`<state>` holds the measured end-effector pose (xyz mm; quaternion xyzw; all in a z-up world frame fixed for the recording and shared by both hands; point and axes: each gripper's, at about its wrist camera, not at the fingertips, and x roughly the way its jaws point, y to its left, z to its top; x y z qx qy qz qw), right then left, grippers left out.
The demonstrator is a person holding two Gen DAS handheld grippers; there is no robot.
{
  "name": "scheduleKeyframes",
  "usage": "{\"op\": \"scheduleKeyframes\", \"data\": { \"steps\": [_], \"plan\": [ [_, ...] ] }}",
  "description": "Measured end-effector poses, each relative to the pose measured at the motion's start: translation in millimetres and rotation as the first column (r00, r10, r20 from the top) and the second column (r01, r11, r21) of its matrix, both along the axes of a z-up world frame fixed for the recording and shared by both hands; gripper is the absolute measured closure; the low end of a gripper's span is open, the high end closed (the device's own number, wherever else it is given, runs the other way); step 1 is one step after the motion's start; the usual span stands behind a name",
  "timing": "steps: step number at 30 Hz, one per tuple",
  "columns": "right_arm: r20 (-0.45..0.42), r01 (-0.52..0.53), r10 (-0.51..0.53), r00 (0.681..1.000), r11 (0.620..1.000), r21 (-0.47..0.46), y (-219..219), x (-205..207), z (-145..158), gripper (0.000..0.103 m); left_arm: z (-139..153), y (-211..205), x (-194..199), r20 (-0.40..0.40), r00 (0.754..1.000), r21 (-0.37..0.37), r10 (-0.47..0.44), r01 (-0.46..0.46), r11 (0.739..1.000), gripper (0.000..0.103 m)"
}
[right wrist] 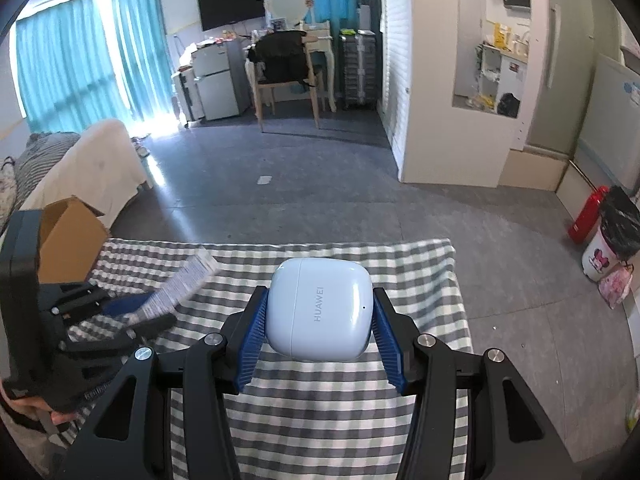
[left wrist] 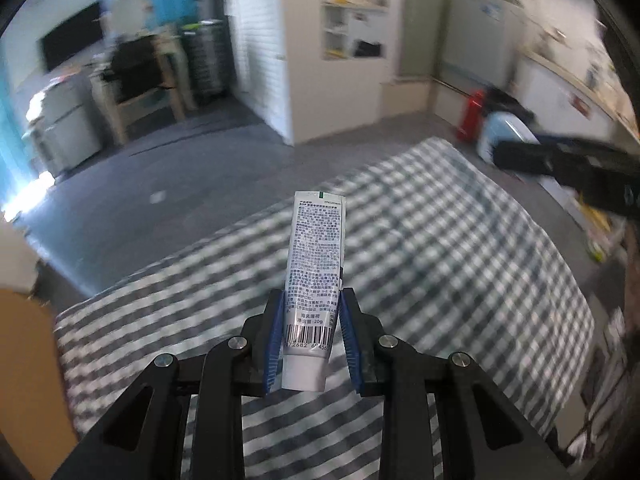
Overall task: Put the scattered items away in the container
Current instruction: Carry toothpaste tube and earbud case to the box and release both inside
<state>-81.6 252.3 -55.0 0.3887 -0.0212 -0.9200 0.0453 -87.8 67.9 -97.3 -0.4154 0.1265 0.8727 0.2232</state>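
Checked-cloth surface in a lived-in room w/ grey floor beyond it; the cardboard box, presumably the container, sits at the surface's far-left corner. Left gripper is clamped on a small toothpaste tube, tube sticking up past the pads, off the cloth. Right gripper is clamped on a white Huawei earbuds case, also lifted. To do this step well: carry both toward the box one at a time, left first since it's nearer the box, keep grips firm, release only once over the opening. Room: cloth near the box looks bare; the far edge drops straight to floor, so don't overshoot.
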Motion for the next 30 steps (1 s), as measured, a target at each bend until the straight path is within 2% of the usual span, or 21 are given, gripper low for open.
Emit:
{"op": "scheduleKeyframes", "data": {
  "steps": [6, 10, 13, 15, 30],
  "plan": [
    [-0.03, -0.059, 0.059, 0.998, 0.998, -0.002, -26.2, 5.7, 12.9, 0.053, 30.2, -56.5, -0.1, -0.061, 0.976, 0.066, 0.208, -0.204, 0.977, 0.076],
    [-0.05, -0.11, 0.11, 0.993, 0.994, -0.005, -48.6, 10.0, 22.1, 0.053, 41.7, -93.0, 9.7, -0.076, 0.94, 0.113, 0.333, -0.323, 0.94, 0.076],
    [-0.063, -0.144, 0.143, 0.988, 0.99, -0.005, -63.7, 12.6, 27.3, 0.053, 49.0, -121.4, 19.4, -0.089, 0.9, 0.133, 0.427, -0.415, 0.9, 0.076],
    [-0.073, -0.167, 0.166, 0.983, 0.986, -0.005, -74.9, 15.0, 31.0, 0.053, 52.1, -133.2, 25.1, -0.116, 0.878, 0.115, 0.465, -0.453, 0.884, 0.076],
    [-0.114, -0.296, 0.293, 0.949, 0.955, -0.005, -146.1, 20.4, 49.8, 0.053, 93.7, -225.1, 54.2, -0.184, 0.77, 0.161, 0.611, -0.589, 0.792, 0.076]
  ]
}}
